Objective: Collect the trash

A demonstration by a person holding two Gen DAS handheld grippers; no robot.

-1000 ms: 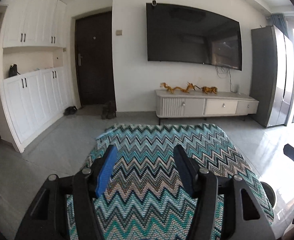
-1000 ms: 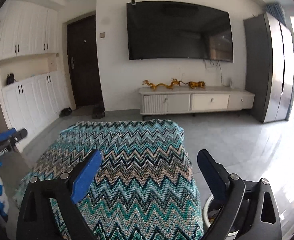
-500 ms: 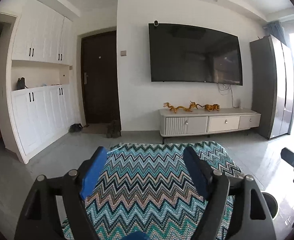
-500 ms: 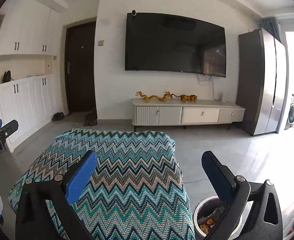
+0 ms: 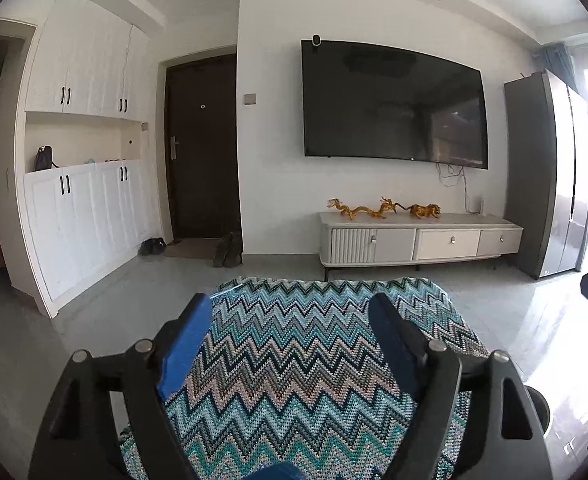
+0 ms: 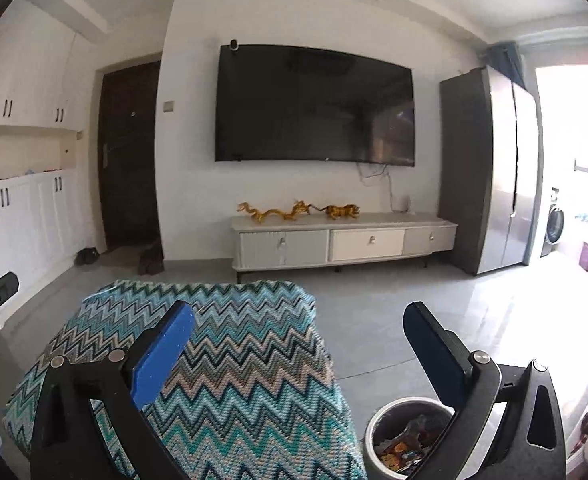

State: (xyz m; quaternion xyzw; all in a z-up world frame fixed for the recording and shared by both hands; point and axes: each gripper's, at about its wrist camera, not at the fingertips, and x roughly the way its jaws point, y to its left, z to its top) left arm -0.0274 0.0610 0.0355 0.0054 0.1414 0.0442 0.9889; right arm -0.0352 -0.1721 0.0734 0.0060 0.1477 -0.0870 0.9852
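Observation:
My left gripper [image 5: 289,308] is open and empty, held above a table covered with a teal zigzag cloth [image 5: 294,368]. My right gripper [image 6: 300,316] is open and empty, over the cloth's [image 6: 229,360] right edge. A round white trash bin [image 6: 408,436] holding colourful wrappers stands on the floor right of the table, below my right finger. Its rim also shows in the left wrist view [image 5: 538,404]. No loose trash shows on the cloth.
A white TV cabinet [image 5: 418,240] with gold dragon figures stands under a wall TV [image 5: 394,104]. A grey fridge [image 6: 490,168] is at the right, white cupboards [image 5: 85,208] and a dark door [image 5: 201,148] at the left. Grey floor surrounds the table.
Both grippers have tilted upward and lifted: more wall and ceiling show, and the cloth sits lower in view. The trash bin has come further into the right wrist view.

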